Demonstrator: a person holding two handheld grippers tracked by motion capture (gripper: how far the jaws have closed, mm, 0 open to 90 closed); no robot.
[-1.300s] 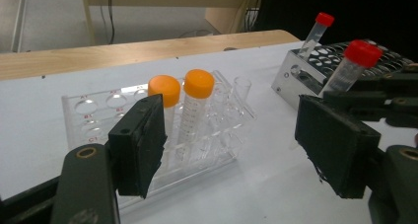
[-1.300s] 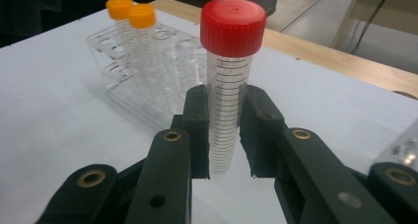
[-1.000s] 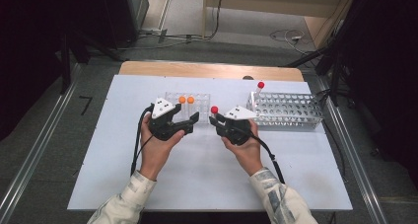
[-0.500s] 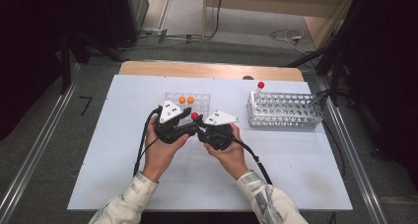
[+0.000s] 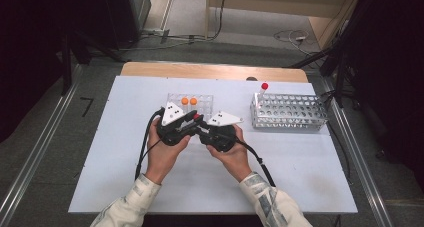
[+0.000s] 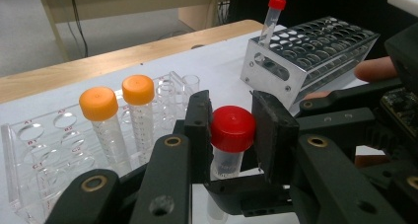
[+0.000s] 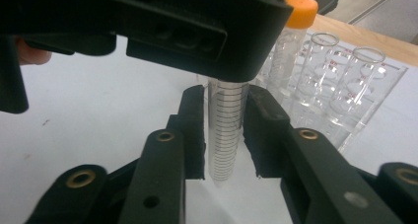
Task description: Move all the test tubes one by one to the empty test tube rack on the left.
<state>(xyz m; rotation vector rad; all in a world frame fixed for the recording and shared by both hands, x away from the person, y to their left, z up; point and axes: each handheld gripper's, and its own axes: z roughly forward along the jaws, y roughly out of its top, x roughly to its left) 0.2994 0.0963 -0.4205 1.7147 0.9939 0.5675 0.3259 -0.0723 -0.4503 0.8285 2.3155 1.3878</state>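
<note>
So compared to a second ago, the two grippers were apart and now they've met at the middle of the white table (image 5: 120, 152), right in front of the clear tube rack (image 5: 205, 101). The red-capped tube (image 6: 231, 135) was in the right gripper alone back then; now both tools are on it.

Left gripper (image 6: 229, 128): its jaws have just been closing, and in the left gripper view the pads sit against the red cap from 9 and 3 o'clock, so it's clamped on the cap end. Right gripper (image 7: 224, 132): its jaws have just been opening a little; in the right gripper view the graduated body of the tube hangs upright between the pads, very close to both, but I can't tell if they're actually pressing.

Two orange-capped tubes (image 6: 121, 115) stand in the clear rack, at about 10 o'clock from the held tube. The metal rack (image 5: 290, 111) sits well off toward 3 o'clock with one red-capped tube (image 5: 262, 93) standing in its left end, same as before.
</note>
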